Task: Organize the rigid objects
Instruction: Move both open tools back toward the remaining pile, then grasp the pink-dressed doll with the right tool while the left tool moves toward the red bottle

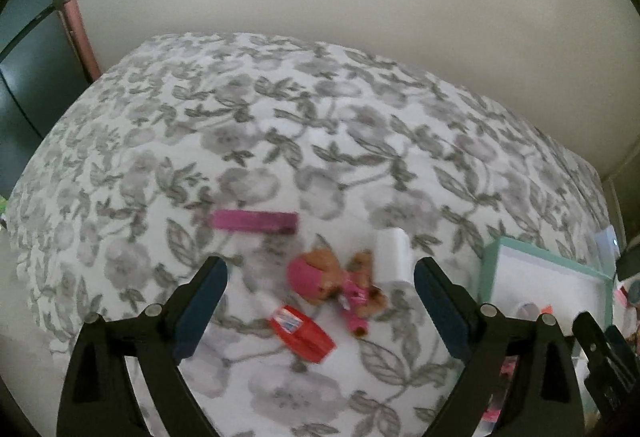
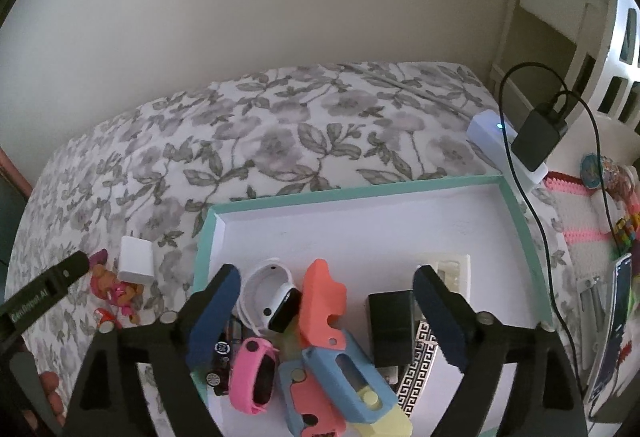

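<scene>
Through my left wrist camera, my left gripper [image 1: 320, 301] hangs spread wide over the floral bedspread [image 1: 280, 125], nothing between its pads. Four loose things lie on the cover ahead: one magenta bar [image 1: 254, 221], one small doll in pink [image 1: 340, 283], one white block [image 1: 392, 253] touching the doll, and one red case [image 1: 302, 333] nearest me. The teal-rimmed tray [image 1: 490, 265] shows at the right edge, its contents mostly out of sight

Through my right wrist camera, my right gripper [image 2: 328, 317] is released above that tray [image 2: 208, 237], its jaws wide and gripping nothing. Inside the tray, crowded at the near end, I count one white smartwatch [image 2: 274, 295], one pink band [image 2: 254, 373], one black adapter [image 2: 390, 329], two coral plastic pieces [image 2: 320, 301], one blue holder [image 2: 344, 377] and one black-and-white patterned strip [image 2: 418, 369]. The far half of the tray is bare. Left of it, on the bedspread, lie the white block [image 2: 136, 259] and the doll [image 2: 116, 289]
</scene>
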A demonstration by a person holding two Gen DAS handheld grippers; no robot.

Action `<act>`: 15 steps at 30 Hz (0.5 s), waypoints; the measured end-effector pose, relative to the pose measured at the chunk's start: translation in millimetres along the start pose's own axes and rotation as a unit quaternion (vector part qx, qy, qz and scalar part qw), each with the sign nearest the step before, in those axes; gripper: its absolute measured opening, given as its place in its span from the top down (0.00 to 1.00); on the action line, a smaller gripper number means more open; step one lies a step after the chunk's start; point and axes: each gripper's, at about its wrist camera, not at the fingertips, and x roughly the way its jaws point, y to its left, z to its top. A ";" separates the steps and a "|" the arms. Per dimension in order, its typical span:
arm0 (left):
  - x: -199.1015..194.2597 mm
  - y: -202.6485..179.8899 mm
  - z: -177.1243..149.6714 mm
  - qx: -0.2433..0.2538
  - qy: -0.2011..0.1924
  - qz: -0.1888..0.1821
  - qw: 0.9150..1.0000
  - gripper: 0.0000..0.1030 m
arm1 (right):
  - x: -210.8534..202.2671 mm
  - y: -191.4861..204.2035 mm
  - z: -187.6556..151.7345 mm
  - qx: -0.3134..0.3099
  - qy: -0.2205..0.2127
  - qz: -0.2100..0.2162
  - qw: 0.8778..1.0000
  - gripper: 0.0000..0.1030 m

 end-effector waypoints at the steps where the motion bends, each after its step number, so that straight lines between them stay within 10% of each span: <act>1: -0.4 5.1 2.0 -0.004 -0.004 0.003 1.000 0.06 | -0.4 1.7 -0.3 -0.001 -0.001 0.001 1.000 0.06; 15: -4.0 60.9 17.4 -0.052 -0.042 0.006 0.998 0.03 | -2.0 37.2 -3.7 -0.015 -0.023 0.040 0.999 0.00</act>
